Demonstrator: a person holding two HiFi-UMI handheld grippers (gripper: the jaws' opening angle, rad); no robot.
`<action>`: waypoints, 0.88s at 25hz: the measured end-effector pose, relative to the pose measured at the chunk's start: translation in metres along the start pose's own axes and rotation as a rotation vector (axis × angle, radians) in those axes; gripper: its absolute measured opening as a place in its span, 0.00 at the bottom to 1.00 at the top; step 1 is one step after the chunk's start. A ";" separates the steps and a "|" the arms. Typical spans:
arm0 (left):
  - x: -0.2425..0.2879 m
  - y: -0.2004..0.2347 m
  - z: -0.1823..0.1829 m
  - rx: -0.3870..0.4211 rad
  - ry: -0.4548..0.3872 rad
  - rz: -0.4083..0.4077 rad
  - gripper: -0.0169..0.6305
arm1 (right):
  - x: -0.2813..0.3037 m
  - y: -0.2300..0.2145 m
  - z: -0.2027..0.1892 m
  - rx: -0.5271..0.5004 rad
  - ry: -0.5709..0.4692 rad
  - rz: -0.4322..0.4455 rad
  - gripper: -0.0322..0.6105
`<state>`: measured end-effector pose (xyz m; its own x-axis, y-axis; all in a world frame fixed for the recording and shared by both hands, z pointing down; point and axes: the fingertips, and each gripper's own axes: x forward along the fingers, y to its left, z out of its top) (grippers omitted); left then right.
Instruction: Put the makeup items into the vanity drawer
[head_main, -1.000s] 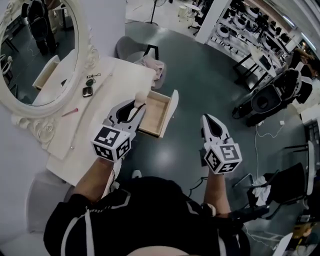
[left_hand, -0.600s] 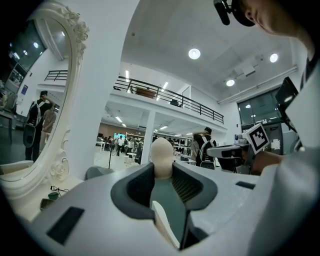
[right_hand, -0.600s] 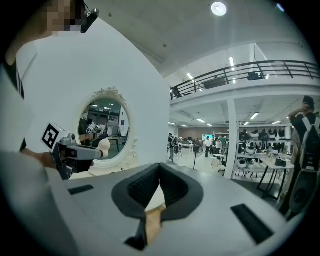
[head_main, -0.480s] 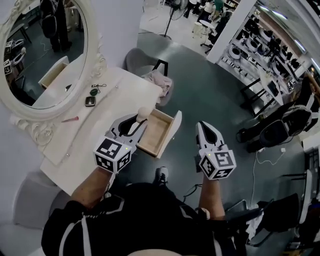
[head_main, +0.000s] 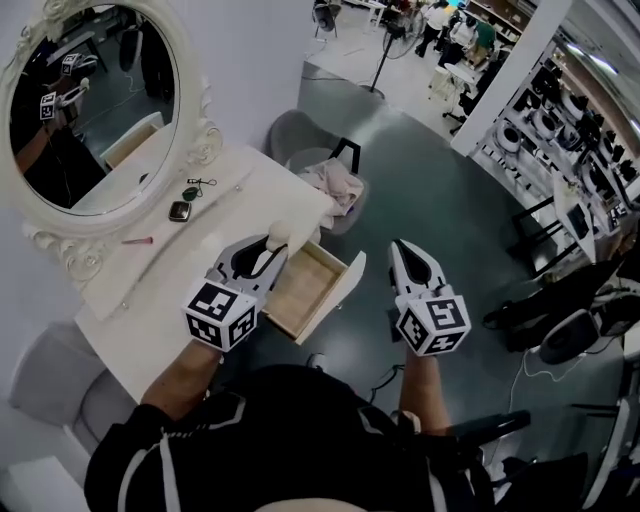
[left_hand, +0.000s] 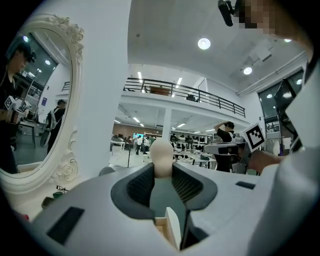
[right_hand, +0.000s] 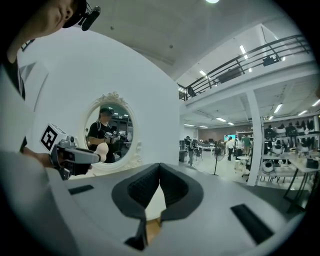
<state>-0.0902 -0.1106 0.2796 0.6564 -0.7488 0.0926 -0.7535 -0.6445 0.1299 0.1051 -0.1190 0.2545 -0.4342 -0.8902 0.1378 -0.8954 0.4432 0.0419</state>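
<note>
The left claw (left_hand: 161, 172) pinches one beige makeup sponge (left_hand: 161, 152) between its two pads, and the round top of the sponge stands out past the tips. The sponge is in the air, just beside the end of the one open wooden drawer (head_main: 303, 291) where the drawer meets the white tabletop (head_main: 215, 245). The right claw (right_hand: 159, 167) is on the other side of the drawer, with its two jaws pressed together and nothing between them. Farther from the drawer, three small things lie on the tabletop: one dark compact (head_main: 179, 211), one green piece with a cord (head_main: 190, 192) and one pink stick (head_main: 137, 241). One oval mirror (head_main: 90, 110) stands behind them.
</note>
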 end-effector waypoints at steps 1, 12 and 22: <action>0.007 -0.002 -0.001 0.001 0.002 0.010 0.19 | 0.004 -0.007 -0.001 0.000 0.002 0.016 0.06; 0.057 -0.018 -0.010 -0.004 0.028 0.139 0.19 | 0.036 -0.071 -0.020 -0.085 0.050 0.133 0.06; 0.085 -0.021 -0.055 -0.026 0.119 0.223 0.19 | 0.062 -0.086 -0.047 -0.115 0.076 0.258 0.06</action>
<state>-0.0163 -0.1518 0.3391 0.4751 -0.8473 0.2376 -0.8799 -0.4601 0.1187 0.1594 -0.2073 0.3061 -0.6336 -0.7381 0.2319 -0.7376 0.6668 0.1069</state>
